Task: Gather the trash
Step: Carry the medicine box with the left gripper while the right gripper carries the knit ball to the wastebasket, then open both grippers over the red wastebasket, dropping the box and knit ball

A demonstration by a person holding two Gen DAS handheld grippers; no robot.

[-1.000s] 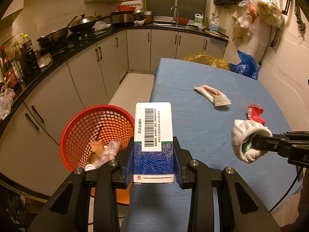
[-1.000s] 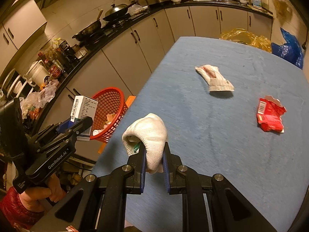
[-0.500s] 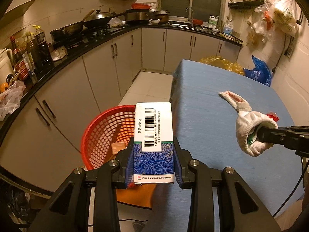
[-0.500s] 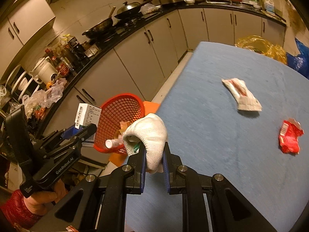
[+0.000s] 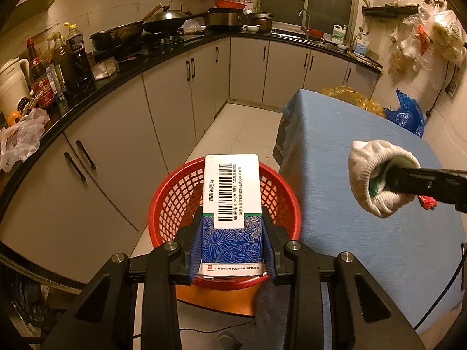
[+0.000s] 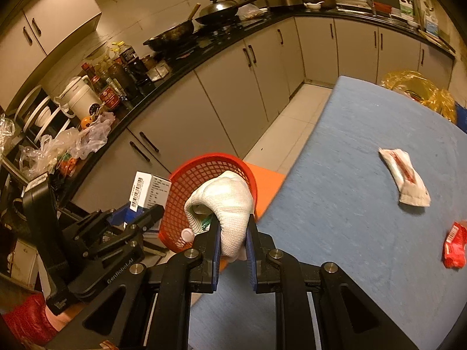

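Observation:
My left gripper (image 5: 232,230) is shut on a blue-and-white medicine box (image 5: 232,207) with a barcode, held above the red mesh basket (image 5: 175,201). My right gripper (image 6: 232,234) is shut on a bunched white knitted glove (image 6: 226,201) with a bit of green inside, hanging over the table's left edge beside the red mesh basket (image 6: 186,188). The glove (image 5: 378,175) and the medicine box (image 6: 147,191) each show in the other view. A white-and-red packet (image 6: 404,175) and a red wrapper (image 6: 454,246) lie on the blue table (image 6: 335,204).
The basket stands on an orange stool (image 6: 267,180) between the table and grey cabinets (image 5: 125,145). Bottles, pans and plastic bags crowd the black counter (image 5: 122,58). Yellow and blue bags (image 5: 405,113) sit at the table's far end. A small white bottle (image 6: 186,234) lies in the basket.
Both grippers have swung left from over the table toward the basket. The box now hangs over the basket's middle, and the glove has reached the table's edge.

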